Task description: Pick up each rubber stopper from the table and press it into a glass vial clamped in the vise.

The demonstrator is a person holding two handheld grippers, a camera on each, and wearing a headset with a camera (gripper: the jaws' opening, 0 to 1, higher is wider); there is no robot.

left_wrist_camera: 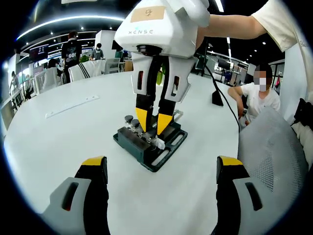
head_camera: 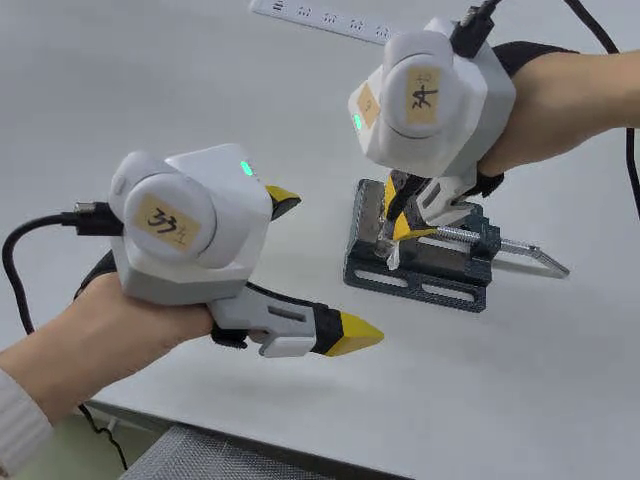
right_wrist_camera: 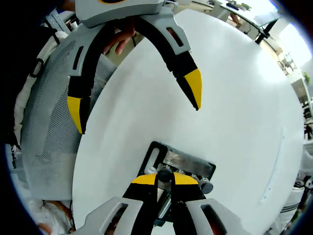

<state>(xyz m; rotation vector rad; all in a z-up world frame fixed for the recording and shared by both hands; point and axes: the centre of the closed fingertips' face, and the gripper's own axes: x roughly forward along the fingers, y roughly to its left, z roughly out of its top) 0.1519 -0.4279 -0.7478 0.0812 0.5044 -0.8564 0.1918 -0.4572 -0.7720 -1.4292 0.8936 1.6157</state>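
light: bright, even | shadows: soft on table [head_camera: 150, 100] | glare: ceiling strips [left_wrist_camera: 68, 20] | edges: fisheye warp | focus: sharp

My left hand [head_camera: 100, 335] holds the left gripper [head_camera: 322, 265] low over the white surface [head_camera: 540, 390], fingers [head_camera: 358, 334] spread wide and pointing right. A black cable [head_camera: 14, 262] trails from its back. My right hand [head_camera: 560, 100] holds the right gripper [head_camera: 400, 213] pointing down, its yellow tips close together and just over the dark vise [head_camera: 440, 276]. I can't tell what sits between them. The vise's screw handle [head_camera: 525, 252] sticks out to the right. A white power strip [head_camera: 320, 18] lies at the far edge.
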